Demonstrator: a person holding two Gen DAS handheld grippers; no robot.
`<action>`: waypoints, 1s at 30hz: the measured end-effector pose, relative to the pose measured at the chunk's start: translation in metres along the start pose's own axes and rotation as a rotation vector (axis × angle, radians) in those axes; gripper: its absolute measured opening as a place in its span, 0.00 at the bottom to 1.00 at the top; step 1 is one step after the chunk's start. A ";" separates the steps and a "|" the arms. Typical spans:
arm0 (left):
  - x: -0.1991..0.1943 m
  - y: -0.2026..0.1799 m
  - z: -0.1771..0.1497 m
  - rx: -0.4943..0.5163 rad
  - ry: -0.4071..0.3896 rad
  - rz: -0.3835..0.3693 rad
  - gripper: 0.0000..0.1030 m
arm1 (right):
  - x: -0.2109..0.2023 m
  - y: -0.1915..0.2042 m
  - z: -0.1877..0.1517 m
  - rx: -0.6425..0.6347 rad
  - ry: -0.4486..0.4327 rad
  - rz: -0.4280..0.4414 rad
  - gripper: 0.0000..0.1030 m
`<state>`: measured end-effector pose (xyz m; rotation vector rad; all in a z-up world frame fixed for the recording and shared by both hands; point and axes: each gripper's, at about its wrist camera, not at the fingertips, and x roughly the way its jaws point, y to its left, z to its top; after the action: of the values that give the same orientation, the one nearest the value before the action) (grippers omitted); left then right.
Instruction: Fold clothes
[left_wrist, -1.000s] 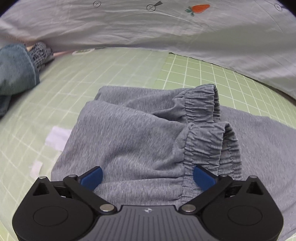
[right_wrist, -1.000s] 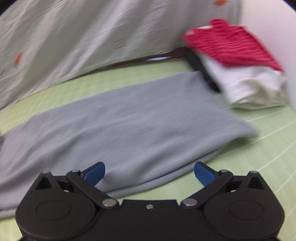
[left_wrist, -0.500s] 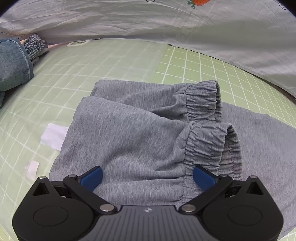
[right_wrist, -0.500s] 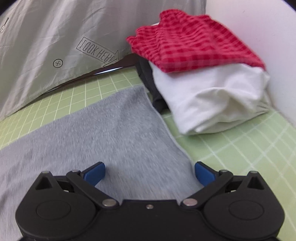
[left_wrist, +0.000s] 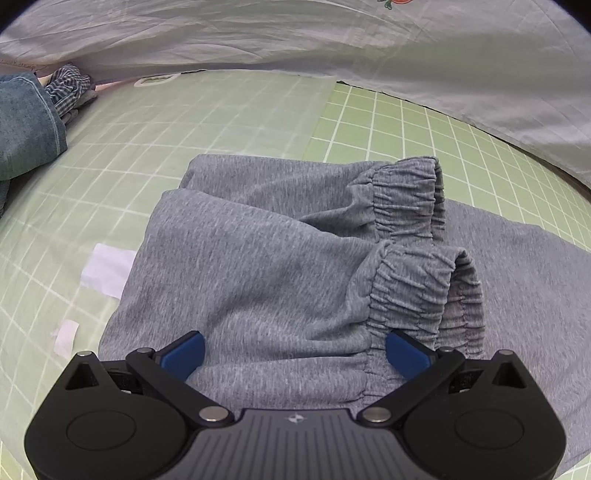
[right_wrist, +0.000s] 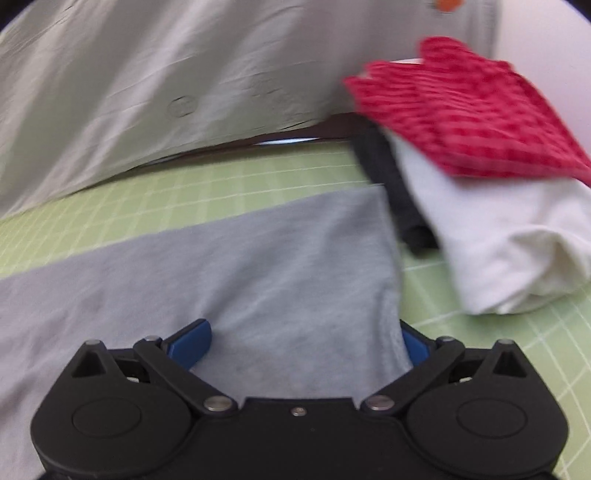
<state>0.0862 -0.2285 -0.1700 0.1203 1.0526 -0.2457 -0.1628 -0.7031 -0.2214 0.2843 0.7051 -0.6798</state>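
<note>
The left gripper, with black linkage arms and blue pads, is seen spread wide above the folded grey knit sweatpants; fabric lies between its jaws, near one elastic ribbed cuff, but no pinch on the cloth can be made out. The right gripper is also held wide, its jaws having just been closing a little, with the corner of the grey cloth between them; the right pad is met by the fabric's edge, the left pad stands clear. The sweatpants are spread on a green gridded mat. Just beside their far end, a red checked cloth is stacked on a folded white garment. A pale grey sheet is draped behind.
</note>
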 end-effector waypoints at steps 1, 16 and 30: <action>0.000 0.000 0.000 -0.001 -0.002 0.001 1.00 | -0.003 0.003 0.000 -0.007 -0.004 0.010 0.82; -0.018 0.019 0.006 -0.044 -0.022 -0.069 1.00 | -0.045 0.077 0.033 -0.170 -0.024 -0.024 0.14; -0.034 0.070 0.015 0.004 -0.071 -0.089 1.00 | -0.072 0.254 -0.019 -0.253 0.005 0.296 0.15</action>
<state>0.1011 -0.1593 -0.1342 0.0682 0.9883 -0.3299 -0.0449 -0.4693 -0.1817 0.1523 0.7277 -0.3042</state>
